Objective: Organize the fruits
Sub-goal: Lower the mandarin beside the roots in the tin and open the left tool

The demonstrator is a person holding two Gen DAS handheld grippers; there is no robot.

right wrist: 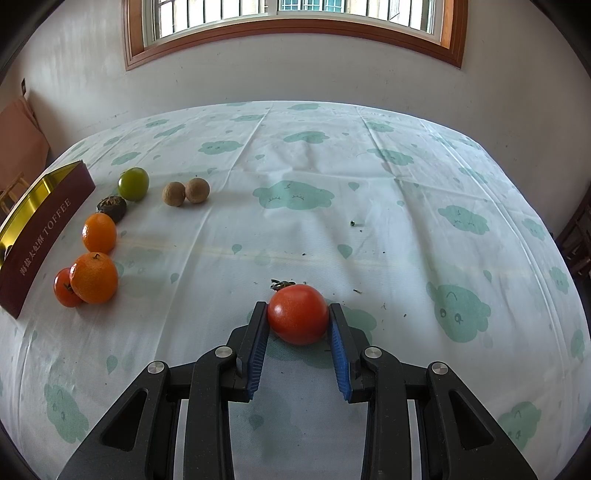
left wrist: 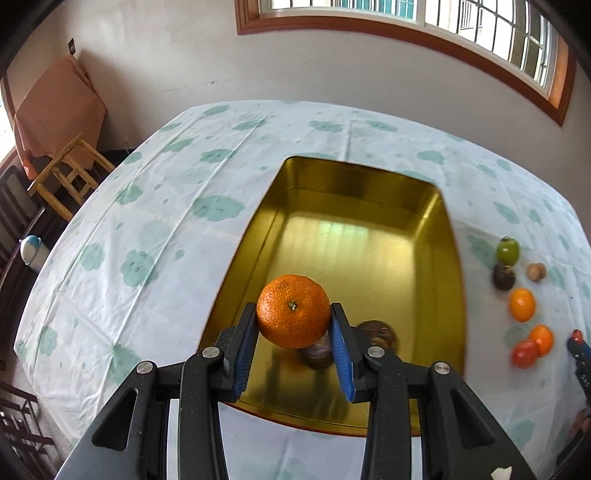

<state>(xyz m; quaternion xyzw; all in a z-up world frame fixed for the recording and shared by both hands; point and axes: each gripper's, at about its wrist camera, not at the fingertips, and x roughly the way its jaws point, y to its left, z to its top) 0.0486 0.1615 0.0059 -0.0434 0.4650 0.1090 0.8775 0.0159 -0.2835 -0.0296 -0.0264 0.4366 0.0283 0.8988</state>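
Observation:
My left gripper [left wrist: 293,314] is shut on a mandarin orange [left wrist: 293,310], held above the near part of the gold tin box [left wrist: 369,221]. A brown fruit [left wrist: 376,332] lies blurred on the tin's floor below it. My right gripper [right wrist: 297,314] is shut on a red tomato [right wrist: 297,314], low over the tablecloth. To its left lie a small tomato [right wrist: 65,288], two oranges [right wrist: 94,277] [right wrist: 99,232], a dark fruit [right wrist: 112,206], a green fruit [right wrist: 133,183] and two brown longans [right wrist: 184,192]. The right gripper's tip [left wrist: 578,343] shows at the left wrist view's right edge.
The tin's maroon side [right wrist: 40,243] reads TOFFEE and stands at the table's left. A wooden chair [left wrist: 70,173] with an orange cloth stands beyond the table's left corner. A wall with a window [right wrist: 288,22] runs behind the table. Small stem bits [right wrist: 280,284] lie scattered on the cloth.

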